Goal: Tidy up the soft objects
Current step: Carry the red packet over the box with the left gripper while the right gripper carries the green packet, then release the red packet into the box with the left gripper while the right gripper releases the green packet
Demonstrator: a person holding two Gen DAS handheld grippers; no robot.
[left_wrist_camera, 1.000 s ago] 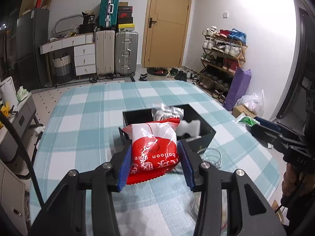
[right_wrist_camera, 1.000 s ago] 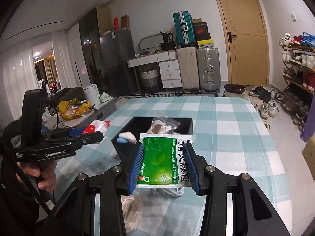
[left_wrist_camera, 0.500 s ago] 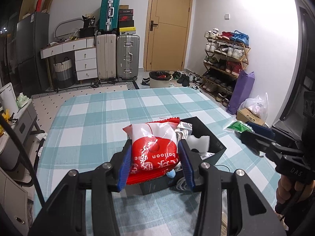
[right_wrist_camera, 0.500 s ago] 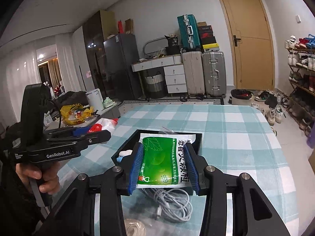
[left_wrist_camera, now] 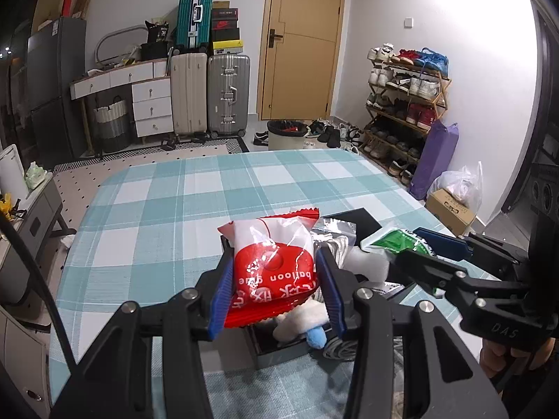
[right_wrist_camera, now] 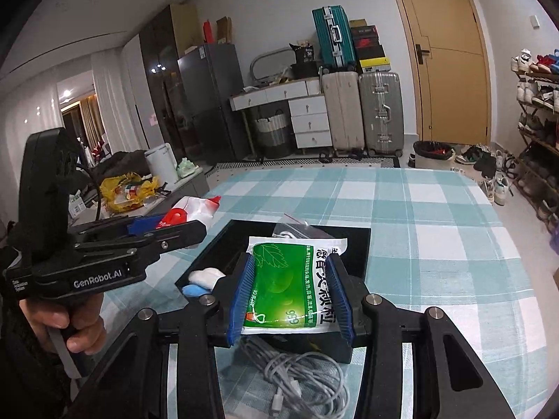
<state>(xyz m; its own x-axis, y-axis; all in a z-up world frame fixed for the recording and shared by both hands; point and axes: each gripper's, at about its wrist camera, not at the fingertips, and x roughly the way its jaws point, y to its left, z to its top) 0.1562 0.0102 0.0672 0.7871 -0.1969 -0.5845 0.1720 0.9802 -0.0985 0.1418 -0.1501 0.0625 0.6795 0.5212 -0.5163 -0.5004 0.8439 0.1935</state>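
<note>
Your left gripper point(left_wrist_camera: 274, 291) has its blue fingers point(left_wrist_camera: 220, 291) clamped on a red pack point(left_wrist_camera: 270, 276), a red-and-white plastic pouch printed "balloon glue". You hold it in the air above the near left part of the black box point(right_wrist_camera: 358, 244), which sits on the checked table point(left_wrist_camera: 167, 209). In the right wrist view this gripper point(right_wrist_camera: 167, 225) comes in from the left, with the red pack point(right_wrist_camera: 190, 211) sticking out past its tips, beside the box's left wall.

Below the red pack, inside the box, lies a white plush point(left_wrist_camera: 304, 321) with a blue end point(left_wrist_camera: 316, 338). The right wrist view shows the same plush point(right_wrist_camera: 206, 274) in the box's near left corner, with the blue part point(right_wrist_camera: 195, 289) beside it. A clear bag point(left_wrist_camera: 333, 234) holding something white lies further back in the box.

Your right gripper point(right_wrist_camera: 290, 296) has its fingers point(right_wrist_camera: 241, 300) closed on a green pack point(right_wrist_camera: 293, 286), a flat green-and-white sachet with Chinese print. It hangs over the near edge of the box, right of the plush. In the left wrist view this gripper point(left_wrist_camera: 415, 249) reaches in from the right, the green pack point(left_wrist_camera: 398, 241) showing at its tip above the box's right side.

Just near the box, on the table, a grey cable point(right_wrist_camera: 307, 377) lies in a loose coil under your right gripper.
</note>
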